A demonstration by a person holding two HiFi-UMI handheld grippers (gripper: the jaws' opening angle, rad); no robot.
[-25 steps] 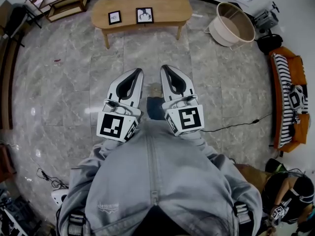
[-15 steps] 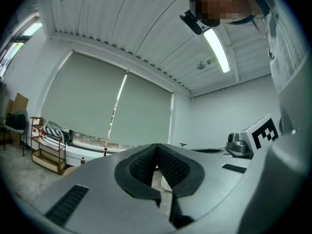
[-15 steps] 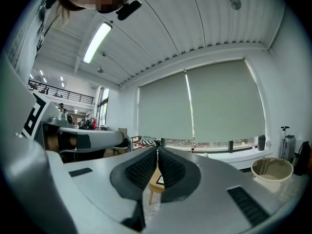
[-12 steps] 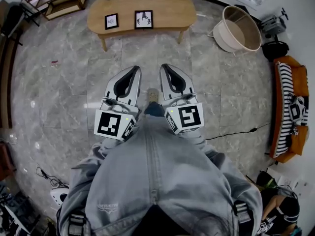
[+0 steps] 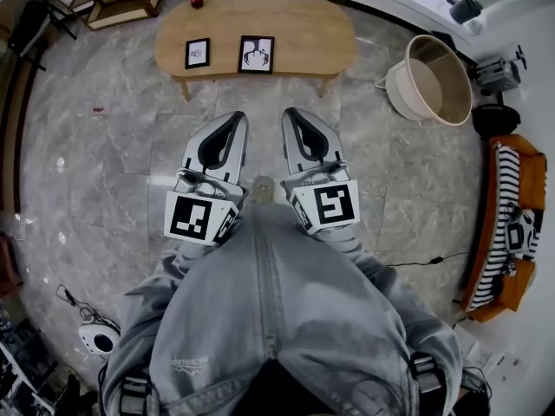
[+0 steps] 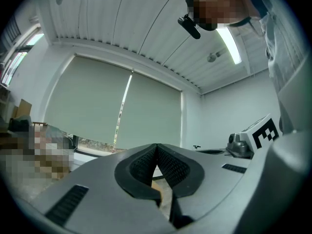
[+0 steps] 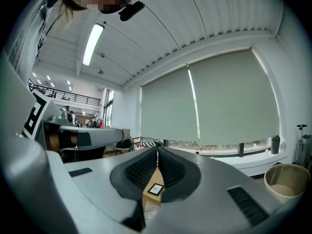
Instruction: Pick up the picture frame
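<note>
Picture frame (image 5: 256,54) untouched on table (image 5: 303,24), well ahead. My left gripper (image 5: 237,117) and right gripper (image 5: 290,113) both closed, empty. Approach, grasp remain.

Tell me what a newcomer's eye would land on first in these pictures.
Two grey grippers fill the middle of the head view, the left gripper and right gripper side by side, both shut and empty, pointing toward the wooden table ahead. On it are a small picture frame and a larger picture frame beside it. A big round tub sits on the floor at the right.
</note>
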